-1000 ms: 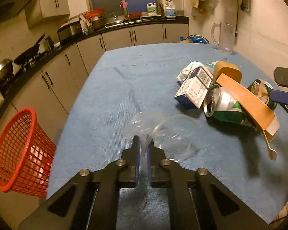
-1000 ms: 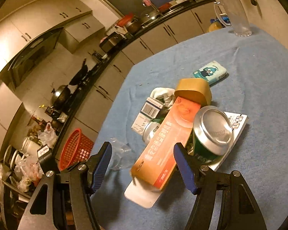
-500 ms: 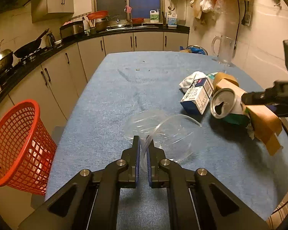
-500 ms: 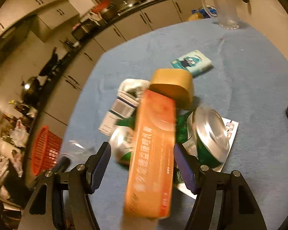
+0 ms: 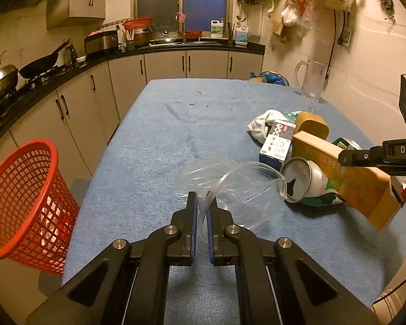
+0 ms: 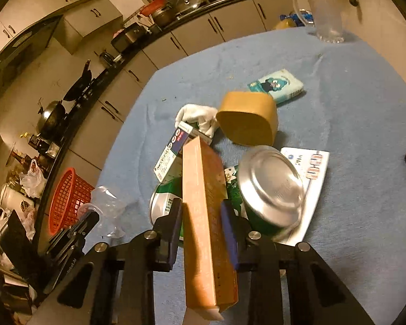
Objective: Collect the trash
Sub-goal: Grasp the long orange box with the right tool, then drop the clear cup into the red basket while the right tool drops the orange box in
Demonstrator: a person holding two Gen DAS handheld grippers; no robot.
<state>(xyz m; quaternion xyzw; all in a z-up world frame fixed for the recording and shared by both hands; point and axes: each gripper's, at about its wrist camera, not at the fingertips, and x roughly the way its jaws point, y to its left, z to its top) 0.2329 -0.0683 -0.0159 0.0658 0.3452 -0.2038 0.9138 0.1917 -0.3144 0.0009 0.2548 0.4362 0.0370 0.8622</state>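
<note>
Gripping now: left gripper (image 5: 202, 211) is clenched on the thin edge of a clear plastic container (image 5: 246, 187), which lies on the blue-covered surface (image 5: 154, 146) just ahead of the jaws.
Right gripper (image 6: 201, 219): its jaws are closing on a long orange carton (image 6: 205, 216), with both pads against the carton's narrow sides; the carton points away from the camera, tilted above the pile.
Trash pile: a green can (image 6: 270, 187) lies on its side beside the carton, a second green can (image 6: 162, 203) lies partly under it, and a small blue-and-white box (image 6: 173, 151), a crumpled white cloth (image 6: 200, 113) and a tan tub (image 6: 249, 122) sit close behind.
Tissue pack: a teal packet (image 6: 278, 85) lies just past the tub.
Basket: a red mesh basket (image 5: 21, 200) stands on the floor beside the surface, on the left in the left wrist view.
Far end: a clear glass jug (image 5: 312, 81) stands near the wall.
</note>
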